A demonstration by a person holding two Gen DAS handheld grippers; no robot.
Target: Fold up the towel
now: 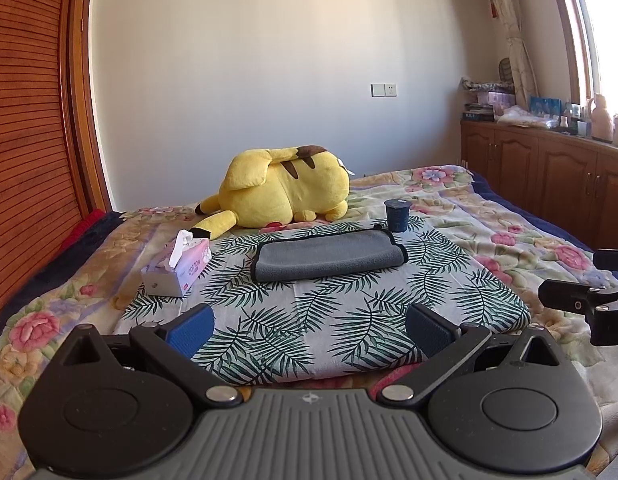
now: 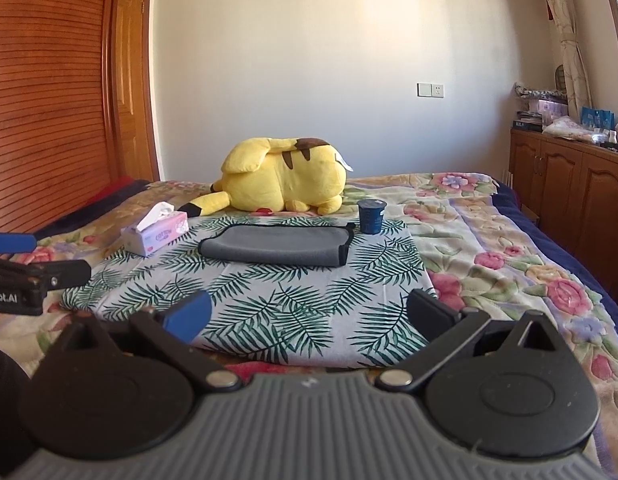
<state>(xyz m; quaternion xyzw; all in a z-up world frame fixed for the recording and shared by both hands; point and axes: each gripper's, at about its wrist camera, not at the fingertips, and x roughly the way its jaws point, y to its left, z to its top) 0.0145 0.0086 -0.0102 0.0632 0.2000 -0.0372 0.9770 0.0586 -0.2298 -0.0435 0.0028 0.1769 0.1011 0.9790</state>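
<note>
towel (image 1: pixel 329 254) – folded, flat on leaf-print cloth (image 1: pixel 321 320) | left gripper (image 1: pixel 309 330) – released | right gripper (image 2: pixel 309 316) – released

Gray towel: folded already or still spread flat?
Folded at least once: the gray towel shows doubled layers at its right end, lying on the leaf-print cloth. Both grippers hang open, clear of it.

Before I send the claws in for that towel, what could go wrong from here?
1. The dark blue cup stands close beside the grey towel's far right corner; lifting that corner could tip it.
2. The tissue box sits near the towel's left end, in the left claw's likely path.
3. The towel already lies doubled on the soft leaf-print cloth; the right claw might pinch that cloth too.
</note>
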